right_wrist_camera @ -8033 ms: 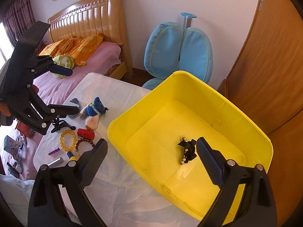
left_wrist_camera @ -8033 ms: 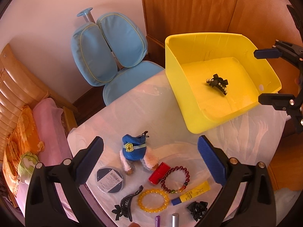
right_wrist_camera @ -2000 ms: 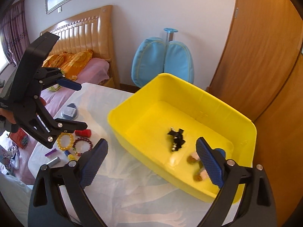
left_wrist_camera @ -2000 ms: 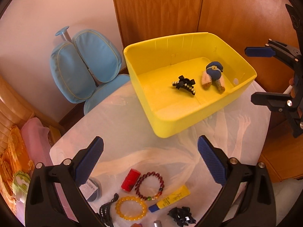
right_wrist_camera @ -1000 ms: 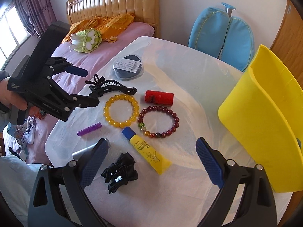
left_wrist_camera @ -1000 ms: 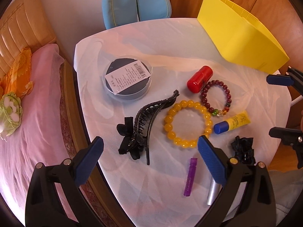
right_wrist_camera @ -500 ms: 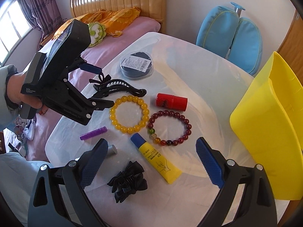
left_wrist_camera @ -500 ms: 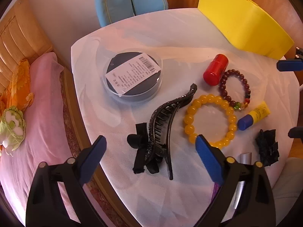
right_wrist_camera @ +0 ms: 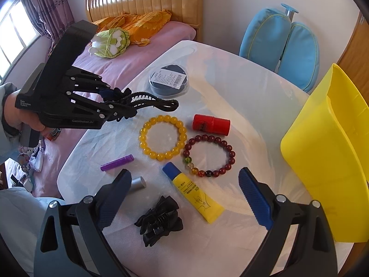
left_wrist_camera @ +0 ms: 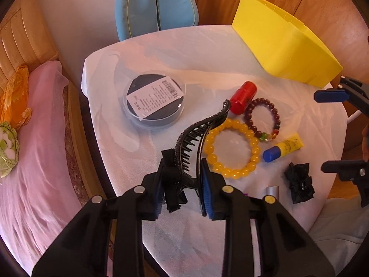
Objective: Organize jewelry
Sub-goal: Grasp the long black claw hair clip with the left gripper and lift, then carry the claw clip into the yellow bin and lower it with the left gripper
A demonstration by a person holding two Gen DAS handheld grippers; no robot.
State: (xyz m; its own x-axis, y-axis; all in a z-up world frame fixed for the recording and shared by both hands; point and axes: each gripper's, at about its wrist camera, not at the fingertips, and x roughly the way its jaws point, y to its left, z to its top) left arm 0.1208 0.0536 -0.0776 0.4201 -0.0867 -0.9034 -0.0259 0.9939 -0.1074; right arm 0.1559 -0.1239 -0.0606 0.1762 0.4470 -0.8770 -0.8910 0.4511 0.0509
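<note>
We saw white-covered table (right_wrist_camera: 253, 97), yellow bin (right_wrist_camera: 322, 173) at its edge. Left gripper (left_wrist_camera: 182, 184), jaws just closing, clamped on long black hair clip (left_wrist_camera: 200, 129) at its bow end, beside yellow bead bracelet (right_wrist_camera: 162, 137). Right gripper (right_wrist_camera: 184, 198) hung with jaws apart, empty, above yellow tube (right_wrist_camera: 193, 191) and small black claw clip (right_wrist_camera: 159, 221). Dark red bracelet (right_wrist_camera: 209, 155) lay near red canister (right_wrist_camera: 212, 124).

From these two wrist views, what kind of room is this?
Most likely a home bedroom: a bed with a wooden headboard and pink sheet stands beside the white-covered table, with a blue padded chair and a curtained window nearby.
</note>
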